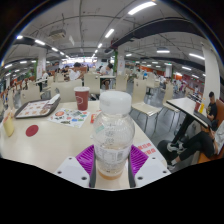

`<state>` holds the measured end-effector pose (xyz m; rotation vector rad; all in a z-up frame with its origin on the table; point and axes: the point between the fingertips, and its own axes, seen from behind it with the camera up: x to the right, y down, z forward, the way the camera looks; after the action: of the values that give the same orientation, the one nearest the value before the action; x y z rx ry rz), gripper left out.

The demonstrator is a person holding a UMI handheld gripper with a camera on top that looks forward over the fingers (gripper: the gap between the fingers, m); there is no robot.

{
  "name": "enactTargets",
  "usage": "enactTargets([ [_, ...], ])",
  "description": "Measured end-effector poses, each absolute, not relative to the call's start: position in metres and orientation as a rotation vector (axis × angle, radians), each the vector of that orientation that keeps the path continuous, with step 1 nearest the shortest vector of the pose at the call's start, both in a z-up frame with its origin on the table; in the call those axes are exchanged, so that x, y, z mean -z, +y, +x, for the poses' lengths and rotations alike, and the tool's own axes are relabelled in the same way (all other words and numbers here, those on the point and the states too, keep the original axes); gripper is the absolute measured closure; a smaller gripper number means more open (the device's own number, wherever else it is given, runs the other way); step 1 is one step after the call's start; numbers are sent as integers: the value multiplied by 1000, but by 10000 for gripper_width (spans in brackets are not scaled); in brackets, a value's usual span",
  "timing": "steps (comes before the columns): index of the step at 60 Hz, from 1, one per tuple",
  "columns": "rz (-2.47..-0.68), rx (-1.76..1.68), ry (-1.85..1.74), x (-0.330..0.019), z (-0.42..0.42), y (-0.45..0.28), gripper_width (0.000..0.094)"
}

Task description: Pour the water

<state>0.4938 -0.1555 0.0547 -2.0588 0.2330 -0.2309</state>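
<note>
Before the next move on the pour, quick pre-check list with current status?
1. Bottle between the fingers: ok, it stands upright between the purple pads.
2. Firm grip by the gripper: cannot tell, contact at the pads is not clear.
3. Cap off: not ok, the white cap is on.
4. Water in bottle: cannot tell, the clear body shows no obvious level.
5. Cup ready: ok, a red cup stands upright on the table, beyond the bottle.
6. Path to cup: ok, nothing stands between bottle and cup.
</note>
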Motion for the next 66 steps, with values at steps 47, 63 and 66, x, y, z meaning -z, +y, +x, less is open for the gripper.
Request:
enactTargets([
  [47, -1337, 1349, -972, -300, 130, 9, 492],
  [63, -945, 1561, -1482, -230, -2, 39, 495],
  [66, -893, 1584, -1560, -212, -11, 40, 497],
])
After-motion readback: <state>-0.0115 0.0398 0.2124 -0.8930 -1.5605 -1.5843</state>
